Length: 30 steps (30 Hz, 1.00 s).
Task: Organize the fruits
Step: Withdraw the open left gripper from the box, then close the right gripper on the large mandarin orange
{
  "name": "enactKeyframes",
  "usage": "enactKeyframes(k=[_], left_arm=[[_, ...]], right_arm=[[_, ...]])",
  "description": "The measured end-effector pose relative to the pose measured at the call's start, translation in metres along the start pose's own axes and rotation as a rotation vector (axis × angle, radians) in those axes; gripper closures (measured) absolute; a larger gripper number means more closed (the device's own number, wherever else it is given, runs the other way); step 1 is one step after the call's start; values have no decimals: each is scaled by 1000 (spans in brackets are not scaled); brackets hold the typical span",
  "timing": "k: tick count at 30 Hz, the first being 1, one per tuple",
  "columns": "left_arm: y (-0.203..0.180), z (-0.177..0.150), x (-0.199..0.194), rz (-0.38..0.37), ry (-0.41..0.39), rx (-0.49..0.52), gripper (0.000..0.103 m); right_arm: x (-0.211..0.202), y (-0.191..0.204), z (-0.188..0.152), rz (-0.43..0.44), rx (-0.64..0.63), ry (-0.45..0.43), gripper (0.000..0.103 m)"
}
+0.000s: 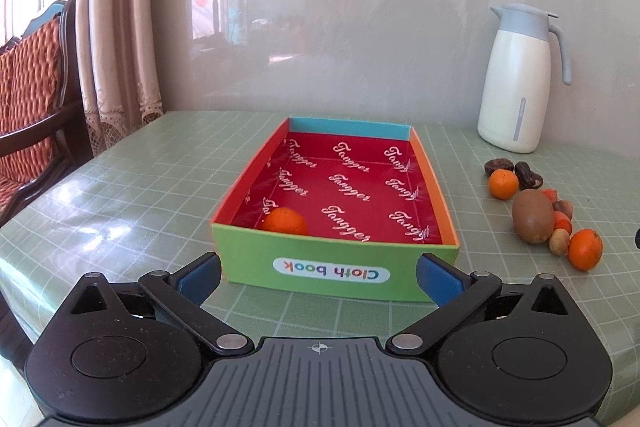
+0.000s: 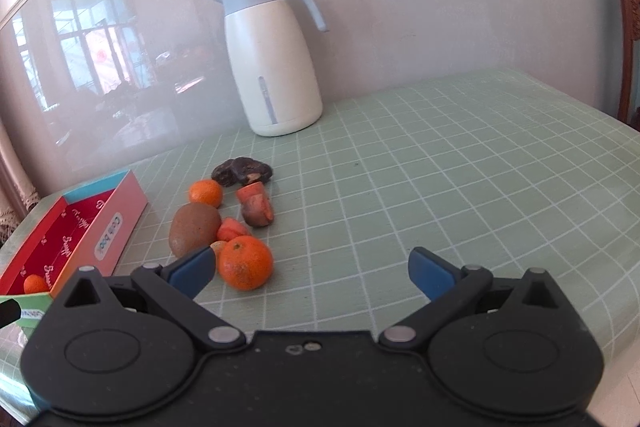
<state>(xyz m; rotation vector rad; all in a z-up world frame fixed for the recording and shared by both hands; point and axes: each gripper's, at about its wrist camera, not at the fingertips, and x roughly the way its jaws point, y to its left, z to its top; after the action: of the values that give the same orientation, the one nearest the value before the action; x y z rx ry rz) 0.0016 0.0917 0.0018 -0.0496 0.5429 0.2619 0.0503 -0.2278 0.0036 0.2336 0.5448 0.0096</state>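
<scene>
A shallow cardboard box (image 1: 334,269) with a red lining and a green "Cloth book" front wall stands on the table. One mandarin (image 1: 285,221) lies in its near left corner. My left gripper (image 1: 318,273) is open wide just in front of that wall, nothing between its blue pads. To the box's right lies a fruit pile: a brown kiwi (image 1: 533,221), two mandarins (image 1: 503,183) (image 1: 585,249), dark dates (image 1: 528,175) and small nuts. In the right wrist view my right gripper (image 2: 312,273) is open, its left pad beside the nearest mandarin (image 2: 245,263), with the kiwi (image 2: 193,227) behind.
A white thermos jug (image 1: 516,79) with a grey-blue lid stands against the glossy wall behind the fruit. The table (image 2: 440,167) wears a green checked cloth. A wooden chair with an orange cushion (image 1: 28,87) and curtains stand off the table's left edge.
</scene>
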Motion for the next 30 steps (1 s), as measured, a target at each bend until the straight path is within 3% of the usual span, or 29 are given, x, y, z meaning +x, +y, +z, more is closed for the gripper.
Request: enactKeyframes(k=[13,20,30], left_arm=[[36,-3,-2,45,11,-69,0],[48,-5,-2,68,17,-84,0],[69,-8,-1,107,26,-123,0]], right_arm=[[22,25,-1,49,-57,43,0],[34,43,-4,20,-124,54,0],[49,56,-3,-41,-184,75,16]])
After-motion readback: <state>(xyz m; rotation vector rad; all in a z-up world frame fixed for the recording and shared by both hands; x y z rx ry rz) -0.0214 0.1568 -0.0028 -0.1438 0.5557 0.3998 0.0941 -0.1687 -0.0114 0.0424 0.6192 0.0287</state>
